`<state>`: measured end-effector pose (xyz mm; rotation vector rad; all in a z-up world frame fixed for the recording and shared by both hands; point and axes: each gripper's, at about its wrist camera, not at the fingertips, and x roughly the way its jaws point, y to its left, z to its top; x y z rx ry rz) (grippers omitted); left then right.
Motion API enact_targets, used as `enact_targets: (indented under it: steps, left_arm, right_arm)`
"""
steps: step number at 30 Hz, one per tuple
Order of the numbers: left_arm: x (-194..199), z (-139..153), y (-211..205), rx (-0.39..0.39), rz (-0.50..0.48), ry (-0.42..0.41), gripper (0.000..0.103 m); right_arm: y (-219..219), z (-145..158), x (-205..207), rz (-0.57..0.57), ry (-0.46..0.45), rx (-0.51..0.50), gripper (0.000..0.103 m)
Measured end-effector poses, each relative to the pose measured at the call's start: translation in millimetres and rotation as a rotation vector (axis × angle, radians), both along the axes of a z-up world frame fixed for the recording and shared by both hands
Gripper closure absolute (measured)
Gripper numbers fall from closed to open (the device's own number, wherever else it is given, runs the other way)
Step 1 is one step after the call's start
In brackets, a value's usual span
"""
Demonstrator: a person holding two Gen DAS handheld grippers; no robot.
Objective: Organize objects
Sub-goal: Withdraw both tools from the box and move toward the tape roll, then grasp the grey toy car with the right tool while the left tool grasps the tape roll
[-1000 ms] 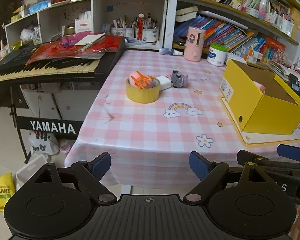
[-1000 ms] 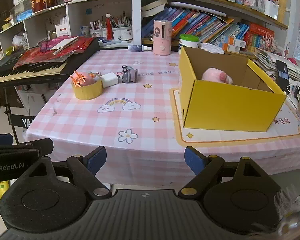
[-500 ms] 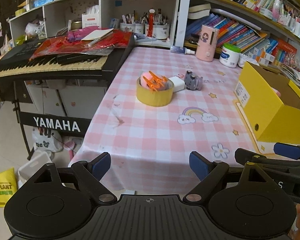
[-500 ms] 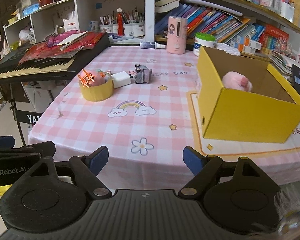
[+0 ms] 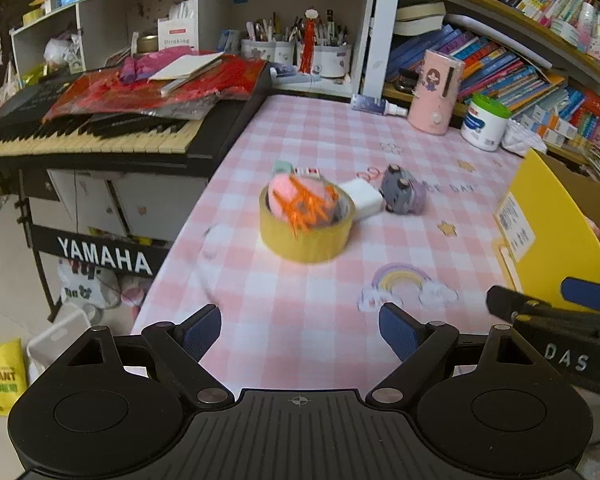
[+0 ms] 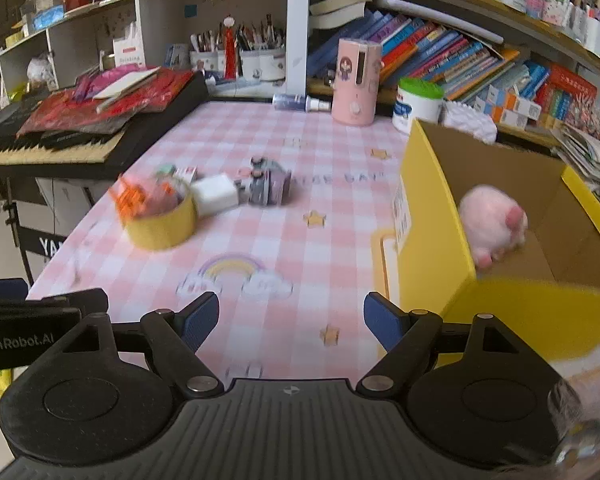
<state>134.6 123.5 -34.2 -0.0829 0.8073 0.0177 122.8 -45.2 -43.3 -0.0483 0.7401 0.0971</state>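
A yellow tape roll (image 5: pixel 307 227) lies on the pink checked tablecloth (image 5: pixel 300 304) with a pink ball and an orange clip inside it. A white charger (image 5: pixel 363 199) and a grey toy (image 5: pixel 403 196) lie right beside it. The yellow box (image 6: pixel 460 264) stands open at the right with a pink plush (image 6: pixel 492 226) inside. My left gripper (image 5: pixel 300 330) is open and empty over the table's near edge, short of the tape roll. My right gripper (image 6: pixel 291 322) is open and empty, left of the box. The tape roll (image 6: pixel 160 220) also shows in the right wrist view.
A Yamaha keyboard (image 5: pixel 100 128) piled with red papers borders the table's left side. A pink humidifier (image 5: pixel 435 92), a white jar (image 5: pixel 485 122) and a small bottle (image 5: pixel 376 106) stand at the back edge. Shelves of books and pen cups rise behind.
Both grippers have moved forward over the table. The tape roll, charger, toy and box look larger and closer. Both grippers stay open.
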Motion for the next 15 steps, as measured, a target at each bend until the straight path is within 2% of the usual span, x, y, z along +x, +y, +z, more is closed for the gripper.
enact_targets:
  steps: [7, 11, 15]
  left_arm:
    - [42.7, -4.7, -1.3, 0.025, 0.025, 0.01, 0.014]
    - [68.2, -11.4, -2.5, 0.045, 0.037, 0.016, 0.01]
    - [89.9, -18.1, -6.8, 0.05, 0.02, 0.013, 0.01]
  right_arm:
    - [-6.7, -0.4, 55.6, -0.002, 0.001, 0.024, 0.024]
    - [-5.4, -4.1, 87.0, 0.01, 0.019, 0.039, 0.024]
    - [-3.4, -5.5, 116.3, 0.018, 0.025, 0.048, 0.024]
